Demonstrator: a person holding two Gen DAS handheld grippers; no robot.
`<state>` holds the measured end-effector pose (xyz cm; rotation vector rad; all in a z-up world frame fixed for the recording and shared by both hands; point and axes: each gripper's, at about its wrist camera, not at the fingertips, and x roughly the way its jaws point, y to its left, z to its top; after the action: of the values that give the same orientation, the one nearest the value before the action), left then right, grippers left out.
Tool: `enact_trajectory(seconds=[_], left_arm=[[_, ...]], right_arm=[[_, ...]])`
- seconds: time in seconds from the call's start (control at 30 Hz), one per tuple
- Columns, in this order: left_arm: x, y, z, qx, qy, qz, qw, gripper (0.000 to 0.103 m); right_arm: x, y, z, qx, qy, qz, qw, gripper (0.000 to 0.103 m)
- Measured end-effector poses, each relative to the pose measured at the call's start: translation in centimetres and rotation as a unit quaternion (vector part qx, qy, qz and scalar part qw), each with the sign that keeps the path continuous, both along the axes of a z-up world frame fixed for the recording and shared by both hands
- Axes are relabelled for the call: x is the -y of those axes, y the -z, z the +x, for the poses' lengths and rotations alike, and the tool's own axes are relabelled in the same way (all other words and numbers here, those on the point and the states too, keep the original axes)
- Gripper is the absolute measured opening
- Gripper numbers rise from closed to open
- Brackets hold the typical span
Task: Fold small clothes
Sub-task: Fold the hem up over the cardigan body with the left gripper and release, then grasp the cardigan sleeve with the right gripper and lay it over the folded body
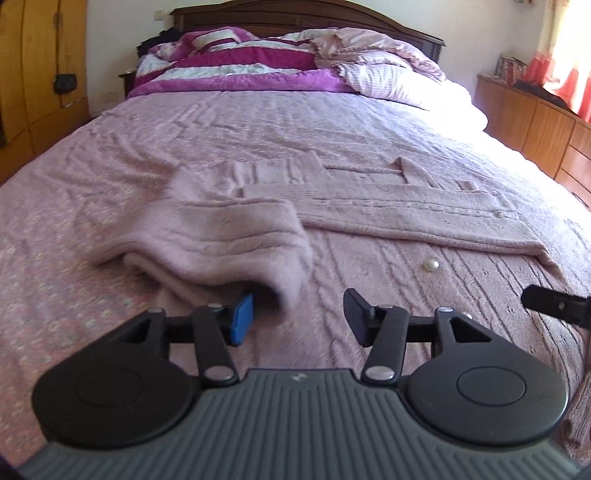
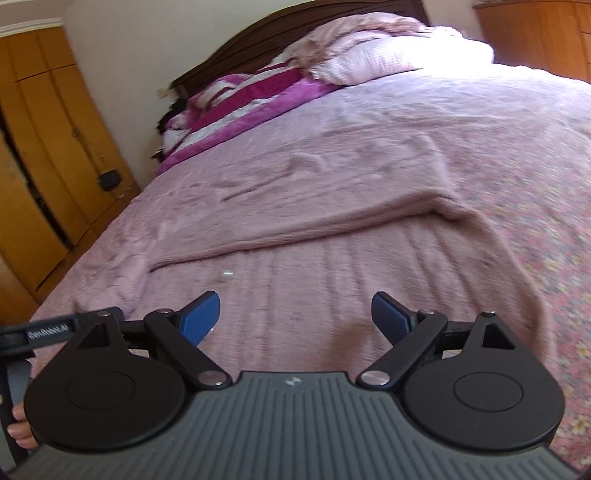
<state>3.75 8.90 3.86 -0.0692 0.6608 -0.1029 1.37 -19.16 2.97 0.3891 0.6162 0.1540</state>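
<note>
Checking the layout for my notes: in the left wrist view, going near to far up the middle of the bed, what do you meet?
left gripper → pink sweater → bare bedspread → magenta striped quilt → dark headboard

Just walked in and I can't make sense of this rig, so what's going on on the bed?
A person is folding a pink knitted sweater spread on the bed's pink bedspread, with handheld tongs in each hand. Both the left tongs and the right tongs are open and hold nothing. The sleeve on the left lies folded in over the body, just ahead of the left tongs. A small pearl-like button shows on the knit.
</note>
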Motion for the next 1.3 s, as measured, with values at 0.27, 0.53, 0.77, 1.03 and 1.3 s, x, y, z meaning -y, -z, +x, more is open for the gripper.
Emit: enact_trajectory(seconds=[0.27, 0.53, 0.77, 1.03, 1.3], left_arm=[[-3.7, -0.8, -1.7, 0.001, -0.050, -0.016, 0.9986, 0.054], [-6.3, 0.3, -1.6, -0.017, -0.092, -0.008, 0.9956, 0.054], [-6.6, 1.0, -1.5, -0.022, -0.095, 0.002, 0.9953, 0.054], [-7.0, 1.0, -0.6, -0.017, -0.086, -0.001, 0.9961, 0.054], [-6.8, 0.8, 3.1, -0.004, -0.079, 0.008, 0.9968, 0.054]], right_arm=[[-3.8, -2.4, 3.0, -0.015, -0.081, 0.057, 0.995, 0.093], [-10.3, -3.8, 7.0, -0.045, -0.147, 0.080, 0.985, 0.093], [-14.3, -2.7, 10.8, -0.093, -0.163, 0.102, 0.977, 0.092], [-17.3, -0.5, 14.1, -0.148, -0.182, 0.087, 0.968, 0.034], [-18.9, -6.9, 15.8, -0.040, -0.226, -0.006, 0.973, 0.014]])
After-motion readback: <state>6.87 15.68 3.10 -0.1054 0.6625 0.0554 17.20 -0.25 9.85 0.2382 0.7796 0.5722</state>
